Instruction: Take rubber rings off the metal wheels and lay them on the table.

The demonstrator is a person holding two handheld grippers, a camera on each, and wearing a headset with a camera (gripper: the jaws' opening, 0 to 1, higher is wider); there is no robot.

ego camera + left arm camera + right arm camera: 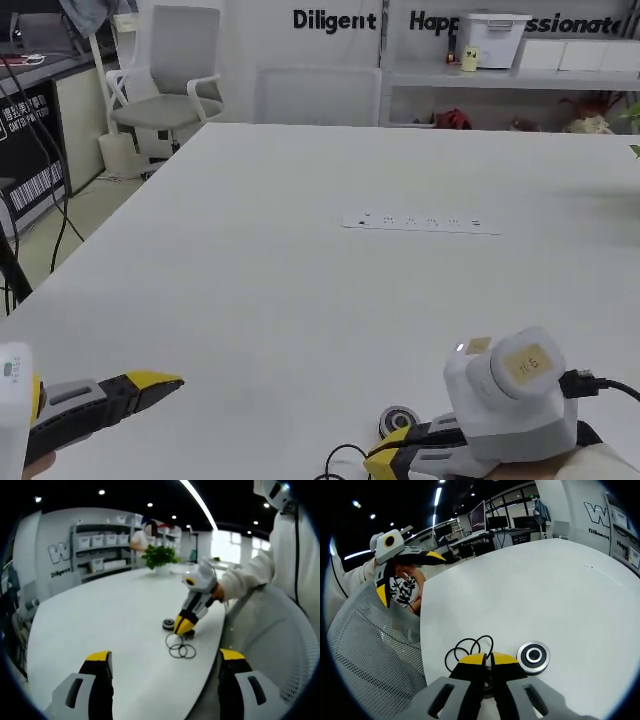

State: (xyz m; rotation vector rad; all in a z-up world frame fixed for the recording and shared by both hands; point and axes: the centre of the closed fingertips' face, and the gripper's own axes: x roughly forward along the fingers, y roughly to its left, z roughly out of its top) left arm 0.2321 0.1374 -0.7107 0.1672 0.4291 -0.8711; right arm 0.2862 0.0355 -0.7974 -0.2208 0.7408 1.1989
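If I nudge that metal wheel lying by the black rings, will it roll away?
Probably not: the metal wheel lies flat on the table, so it should slide, not roll. It looks solid, likely heavy for its size.

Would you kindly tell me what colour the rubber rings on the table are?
The rubber rings are black, seen best in the left gripper view.

Power strip (420, 222) lies flat, office chair (170, 80) stands beyond it.
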